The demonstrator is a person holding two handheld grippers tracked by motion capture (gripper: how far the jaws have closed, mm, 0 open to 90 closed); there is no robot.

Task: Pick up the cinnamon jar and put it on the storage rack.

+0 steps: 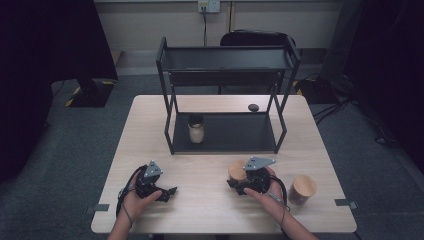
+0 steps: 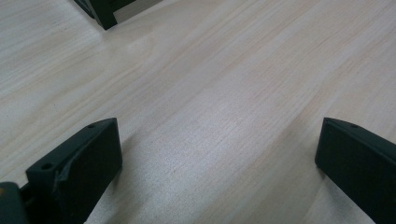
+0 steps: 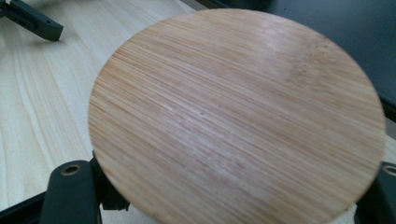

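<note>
A jar with a round bamboo lid (image 1: 236, 170) stands on the wooden table (image 1: 200, 210), just in front of the black shelf. My right gripper (image 1: 240, 180) is shut on it from the near side. In the right gripper view the lid (image 3: 233, 116) spreads across the frame, with a black jaw at each lower corner against the jar's sides. My left gripper (image 1: 169, 191) rests at the front left of the table in a hand. Its jaws stand wide apart in the left gripper view (image 2: 217, 140), with bare wood between them.
A black two-tier shelf (image 1: 227, 57) stands mid-table, with a dark-lidded jar (image 1: 196, 129) on its lower tray. A second bamboo-lidded jar (image 1: 302, 189) stands at the front right. A small dark object (image 1: 253, 107) lies by the shelf's right legs. One shelf foot (image 2: 105, 11) shows ahead of the left gripper.
</note>
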